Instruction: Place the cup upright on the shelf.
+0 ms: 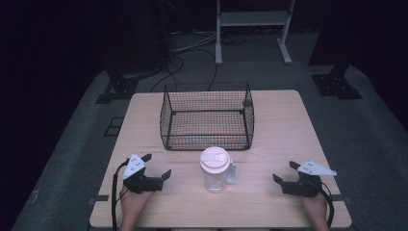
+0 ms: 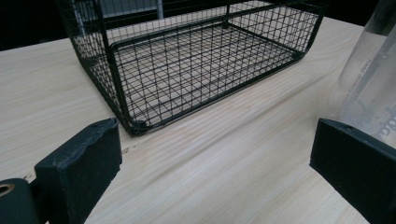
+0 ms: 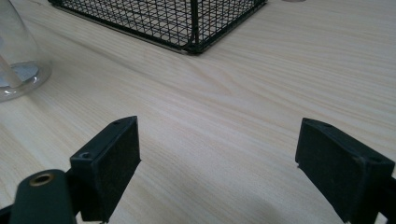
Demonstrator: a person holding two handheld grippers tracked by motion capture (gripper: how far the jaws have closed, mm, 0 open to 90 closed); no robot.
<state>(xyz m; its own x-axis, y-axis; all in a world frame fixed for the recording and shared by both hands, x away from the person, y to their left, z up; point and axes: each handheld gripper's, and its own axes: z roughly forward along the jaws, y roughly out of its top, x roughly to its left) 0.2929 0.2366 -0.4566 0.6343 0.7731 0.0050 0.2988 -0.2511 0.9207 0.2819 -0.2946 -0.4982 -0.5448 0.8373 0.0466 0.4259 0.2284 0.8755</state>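
Observation:
A clear plastic jug (image 1: 215,169) with a white lid stands upright near the table's front middle; its wall shows at the right edge of the left gripper view (image 2: 369,88) and its base at the left edge of the right gripper view (image 3: 18,70). Behind it sits an empty black wire basket (image 1: 207,116) (image 2: 196,60) (image 3: 163,18). My left gripper (image 1: 157,166) rests left of the jug, open and holding nothing. My right gripper (image 1: 284,172) rests right of the jug, open as well, with bare wood between its jaws.
The light wooden table (image 1: 284,125) has free room on both sides of the basket. A white metal stand (image 1: 252,21) and cables (image 1: 192,53) lie on the dark floor beyond the far edge.

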